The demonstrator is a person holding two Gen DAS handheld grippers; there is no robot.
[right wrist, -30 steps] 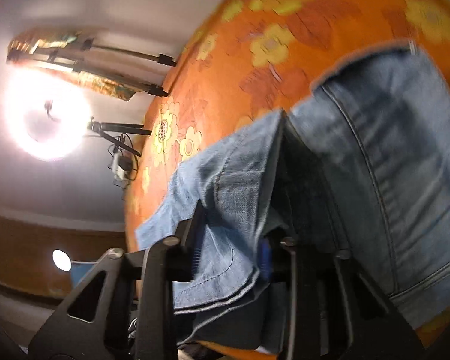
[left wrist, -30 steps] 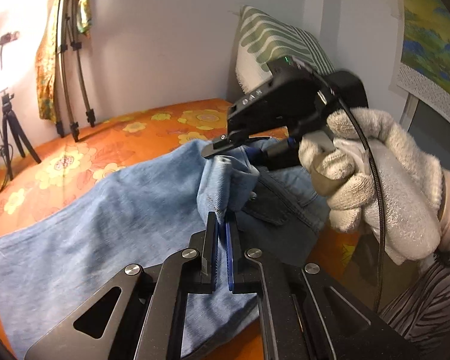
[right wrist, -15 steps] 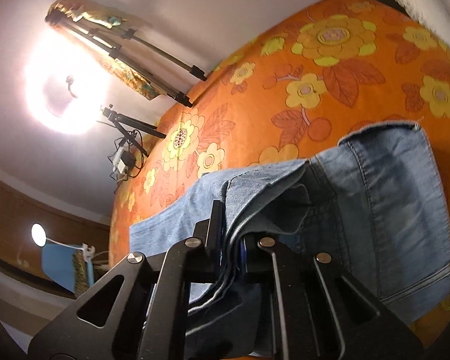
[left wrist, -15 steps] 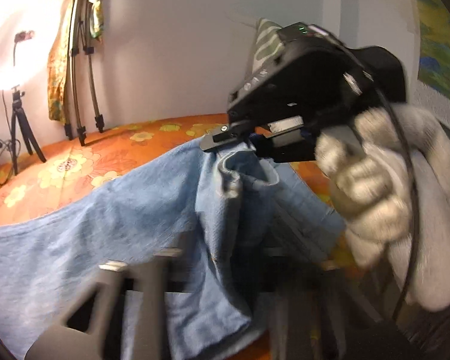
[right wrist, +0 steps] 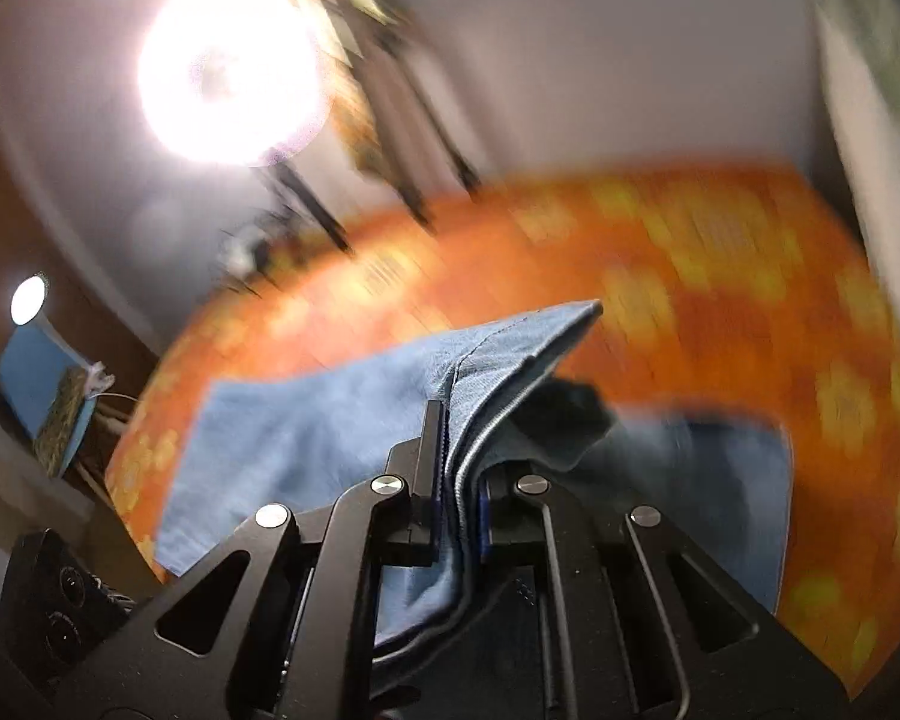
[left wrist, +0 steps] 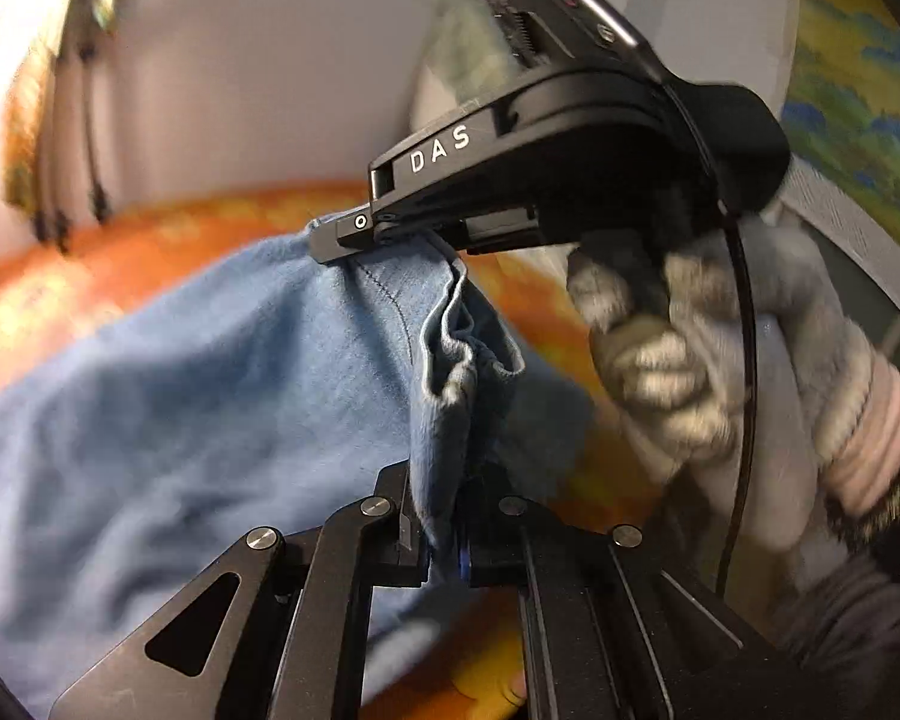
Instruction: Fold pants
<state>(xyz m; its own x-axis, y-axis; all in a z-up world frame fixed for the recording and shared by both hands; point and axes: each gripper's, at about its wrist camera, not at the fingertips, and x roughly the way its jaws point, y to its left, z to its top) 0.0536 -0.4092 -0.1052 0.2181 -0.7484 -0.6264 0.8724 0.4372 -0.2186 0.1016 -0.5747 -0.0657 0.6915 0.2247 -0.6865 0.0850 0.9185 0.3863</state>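
The pants (left wrist: 180, 420), blue jeans, lie partly on the bed (right wrist: 720, 276) with its orange flowered cover, and one edge of them is raised in the air between the two tools. The left hand-held gripper (left wrist: 435, 531) is closed on a bunch of denim that stands straight up between its fingers. Just ahead of it and above, the right hand-held gripper (left wrist: 354, 234), held by a gloved hand (left wrist: 690, 360), pinches the same edge a little farther along; in its own view the jaws are nearly together on a seam with several layers of cloth. Left of both grippers the rest of the cloth runs down to the bed, and beyond it a tripod (left wrist: 84, 120) stands at the wall. I judge that the fold is only starting. The risk is that the thick seam slips out of one gripper if the two are pulled apart too quickly, because the denim is heavy and much of it drags on the cover. The layers can also bunch, so the fold comes down crooked.
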